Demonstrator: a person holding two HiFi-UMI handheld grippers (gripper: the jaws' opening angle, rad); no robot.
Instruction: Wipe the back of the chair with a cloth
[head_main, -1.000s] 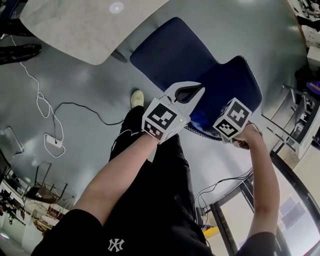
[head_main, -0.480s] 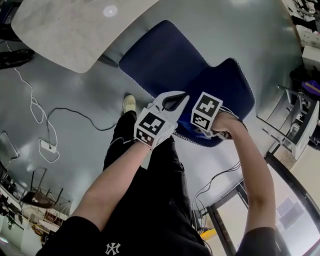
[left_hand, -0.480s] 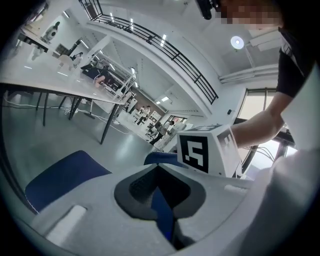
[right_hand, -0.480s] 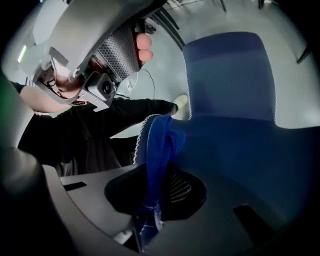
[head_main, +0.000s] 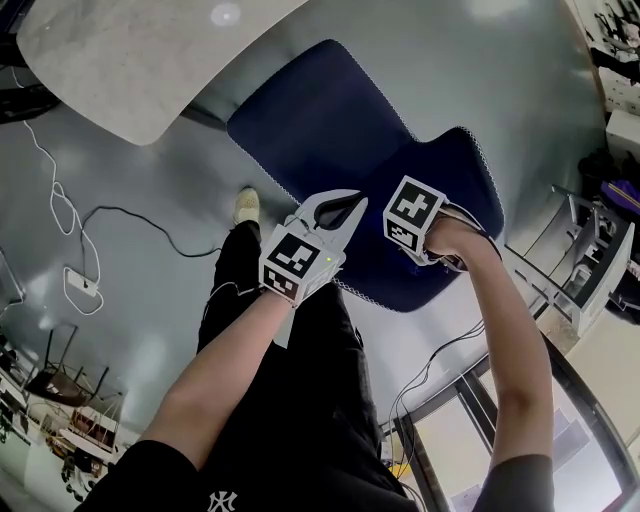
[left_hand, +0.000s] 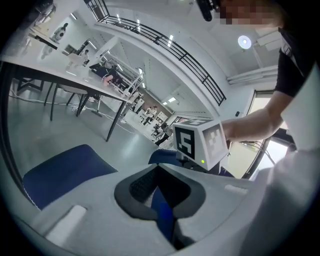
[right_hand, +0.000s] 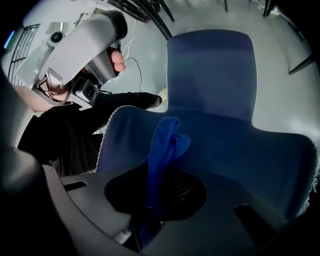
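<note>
As it clamps cloth (right_hand: 165, 145), right hand-held gripper (right_hand: 146, 220) overhangs chair (right_hand: 210, 75).

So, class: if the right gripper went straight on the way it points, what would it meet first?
Most likely the chair back. The cloth pinched in the right gripper leads the way and would touch it first. How near it is remains unclear.

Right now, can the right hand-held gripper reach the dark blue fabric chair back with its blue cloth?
Probably yes: the right hand-held gripper is shut on the blue cloth, which stands close before the dark blue fabric chair back, with nothing between them.
</note>
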